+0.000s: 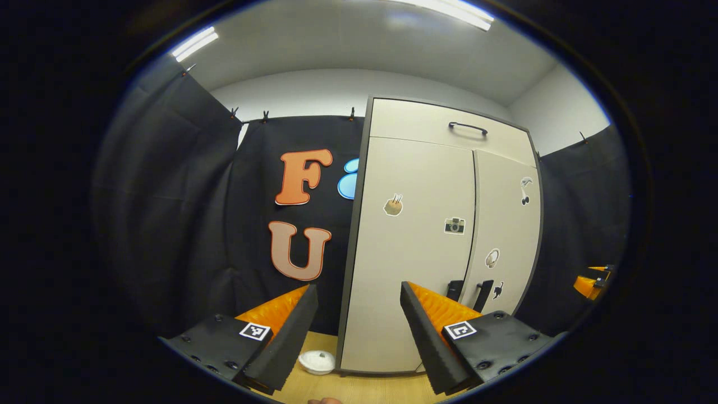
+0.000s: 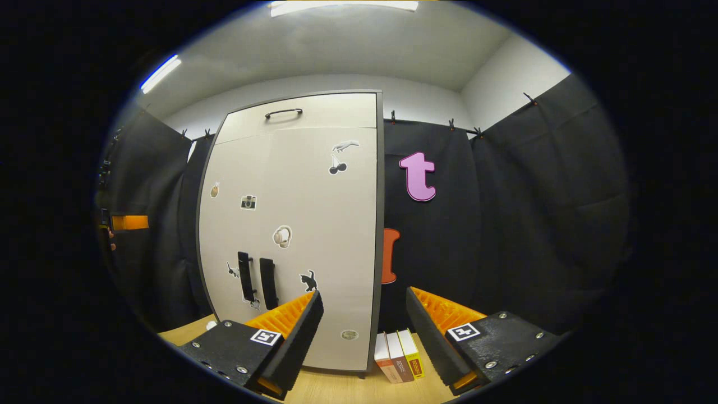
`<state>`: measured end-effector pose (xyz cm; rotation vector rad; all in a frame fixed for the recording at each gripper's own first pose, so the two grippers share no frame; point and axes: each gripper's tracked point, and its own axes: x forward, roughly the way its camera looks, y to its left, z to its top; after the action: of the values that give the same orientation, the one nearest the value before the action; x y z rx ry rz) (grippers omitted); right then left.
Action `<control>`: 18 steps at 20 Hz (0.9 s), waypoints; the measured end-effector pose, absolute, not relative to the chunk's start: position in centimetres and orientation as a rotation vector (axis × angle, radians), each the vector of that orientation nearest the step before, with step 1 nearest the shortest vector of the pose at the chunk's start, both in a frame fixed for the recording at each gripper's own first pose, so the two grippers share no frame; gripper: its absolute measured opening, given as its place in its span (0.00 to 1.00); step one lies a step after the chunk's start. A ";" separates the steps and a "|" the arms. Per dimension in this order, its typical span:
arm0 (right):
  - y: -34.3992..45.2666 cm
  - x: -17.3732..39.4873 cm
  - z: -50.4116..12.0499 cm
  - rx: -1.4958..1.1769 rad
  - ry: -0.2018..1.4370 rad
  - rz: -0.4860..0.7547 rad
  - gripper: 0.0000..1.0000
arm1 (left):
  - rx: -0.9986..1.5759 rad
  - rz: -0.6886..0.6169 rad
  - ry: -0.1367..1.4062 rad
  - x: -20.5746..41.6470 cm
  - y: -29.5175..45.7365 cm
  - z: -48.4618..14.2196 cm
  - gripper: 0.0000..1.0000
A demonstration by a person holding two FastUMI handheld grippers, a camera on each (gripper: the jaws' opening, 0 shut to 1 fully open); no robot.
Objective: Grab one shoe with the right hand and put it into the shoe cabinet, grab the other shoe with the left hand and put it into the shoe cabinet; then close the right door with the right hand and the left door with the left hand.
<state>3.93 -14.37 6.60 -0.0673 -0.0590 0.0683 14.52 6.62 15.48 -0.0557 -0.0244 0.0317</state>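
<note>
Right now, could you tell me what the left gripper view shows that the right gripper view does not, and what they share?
Left gripper view alone: a white lidded bowl on the wooden table, left of the shoe cabinet.

Right gripper view alone: three upright books by the cabinet's right side.

Shared: the cabinet with both doors closed, its two dark door handles, its top handle, the camera sticker, and each view's own open gripper, left and right.

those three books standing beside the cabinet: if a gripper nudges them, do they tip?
Probably: the books stand upright on narrow edges, leaning slightly. The cabinet beside them may stop a fall that way. Their covers look stiff, likely sliding on the wooden tabletop.
</note>
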 end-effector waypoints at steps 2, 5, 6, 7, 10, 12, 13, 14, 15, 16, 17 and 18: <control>-14.6 3.9 6.4 -0.071 -0.054 0.066 0.92 | -0.066 0.026 -0.019 14.3 6.5 15.3 0.94; -14.8 3.9 6.4 -0.070 -0.052 0.068 0.92 | -0.072 0.028 -0.025 14.3 6.6 15.5 0.94; -14.9 3.9 6.4 -0.067 -0.052 0.070 0.92 | -0.072 0.029 -0.028 14.3 6.5 15.7 0.94; -15.0 3.9 6.4 -0.064 -0.051 0.071 0.92 | -0.071 0.029 -0.030 14.3 6.5 15.6 0.94; -15.3 3.8 6.5 -0.060 -0.052 0.074 0.92 | -0.069 0.026 -0.033 14.3 6.1 15.9 0.97; -15.6 3.9 6.6 -0.060 -0.053 0.074 0.92 | -0.069 0.026 -0.035 14.1 5.8 16.1 0.97; -15.7 3.8 6.6 -0.061 -0.054 0.077 0.92 | -0.069 0.026 -0.037 14.0 5.6 16.2 0.97; -15.9 3.9 6.8 -0.061 -0.057 0.077 0.92 | -0.068 0.027 -0.040 13.9 5.5 16.3 0.99; -16.0 3.9 6.8 -0.062 -0.059 0.078 0.92 | -0.065 0.031 -0.043 13.8 5.5 16.5 0.99; -16.2 3.8 7.0 -0.060 -0.061 0.079 0.92 | -0.061 0.036 -0.046 13.7 5.4 16.7 0.99; -16.3 3.8 7.1 -0.058 -0.063 0.082 0.92 | -0.058 0.040 -0.050 13.5 5.4 16.9 0.96; -16.4 3.8 7.2 -0.055 -0.066 0.084 0.92 | -0.055 0.045 -0.054 13.4 5.4 17.1 0.94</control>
<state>3.84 -16.42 7.16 -0.0553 -0.0662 0.0842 13.36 5.41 17.09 -0.0554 -0.0542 0.0448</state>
